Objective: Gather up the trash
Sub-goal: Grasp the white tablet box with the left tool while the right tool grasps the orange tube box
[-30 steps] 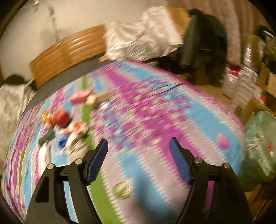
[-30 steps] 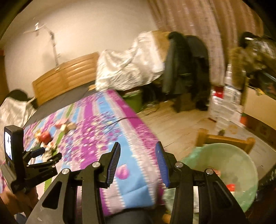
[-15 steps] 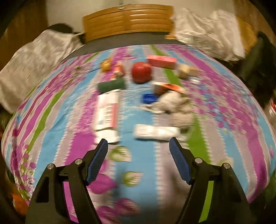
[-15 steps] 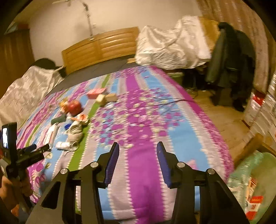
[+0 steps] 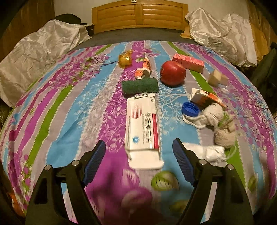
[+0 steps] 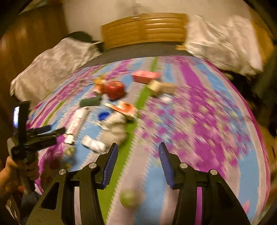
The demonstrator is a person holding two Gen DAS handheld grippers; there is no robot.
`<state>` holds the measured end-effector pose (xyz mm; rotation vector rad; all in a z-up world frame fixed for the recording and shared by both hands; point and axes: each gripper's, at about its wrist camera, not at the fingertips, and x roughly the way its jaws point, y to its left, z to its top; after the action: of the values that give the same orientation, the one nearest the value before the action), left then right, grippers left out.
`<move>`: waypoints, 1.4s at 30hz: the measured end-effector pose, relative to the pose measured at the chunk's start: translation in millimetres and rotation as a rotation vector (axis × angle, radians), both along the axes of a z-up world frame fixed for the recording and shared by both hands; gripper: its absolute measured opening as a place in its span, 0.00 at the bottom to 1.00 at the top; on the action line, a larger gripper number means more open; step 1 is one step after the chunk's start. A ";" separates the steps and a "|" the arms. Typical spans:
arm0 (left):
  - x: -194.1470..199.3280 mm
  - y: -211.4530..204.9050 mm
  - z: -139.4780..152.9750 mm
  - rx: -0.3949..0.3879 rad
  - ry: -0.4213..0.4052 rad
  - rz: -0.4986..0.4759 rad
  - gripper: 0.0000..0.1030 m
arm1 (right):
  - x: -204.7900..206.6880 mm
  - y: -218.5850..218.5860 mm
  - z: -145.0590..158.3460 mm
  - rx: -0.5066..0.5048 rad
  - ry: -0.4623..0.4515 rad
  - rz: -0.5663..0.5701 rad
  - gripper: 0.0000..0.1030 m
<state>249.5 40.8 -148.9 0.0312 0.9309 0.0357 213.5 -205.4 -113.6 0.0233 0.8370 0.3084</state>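
Carton (image 5: pixel 142 129), flattened, lies lengthwise toward the headboard (image 5: pixel 139 16), before the empty, opening left hand-held gripper (image 5: pixel 139 155).

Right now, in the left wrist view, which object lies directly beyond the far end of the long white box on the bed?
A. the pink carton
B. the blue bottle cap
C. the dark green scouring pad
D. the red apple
C: the dark green scouring pad lies across the far end of the long white box, while the blue bottle cap and the red apple sit off to the right of it.
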 end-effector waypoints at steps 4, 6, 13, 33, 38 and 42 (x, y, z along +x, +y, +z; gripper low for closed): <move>24.0 3.7 -12.3 -0.029 0.031 -0.009 0.74 | 55.8 57.0 -6.1 -0.099 0.014 0.170 0.49; 33.6 7.9 -17.1 -0.057 0.043 -0.005 0.74 | 82.9 79.6 -16.7 -0.169 0.037 0.224 0.49; 52.7 10.3 -31.3 -0.069 0.073 -0.032 0.74 | 145.8 114.2 -55.3 -0.273 0.149 0.295 0.48; 34.7 9.8 8.1 -0.121 -0.029 -0.020 0.46 | 117.2 38.9 36.9 0.140 0.055 0.150 0.07; 20.5 -5.6 28.1 -0.122 -0.051 -0.043 0.46 | 71.0 -1.2 80.4 0.291 -0.011 0.092 0.07; 6.2 -23.9 46.5 -0.120 -0.084 -0.088 0.46 | 28.0 -30.2 106.9 0.311 -0.065 0.034 0.07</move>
<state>255.7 16.9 -102.4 -0.0403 0.8457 -0.0995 241.4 -235.7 -6.7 0.2882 0.7187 0.4667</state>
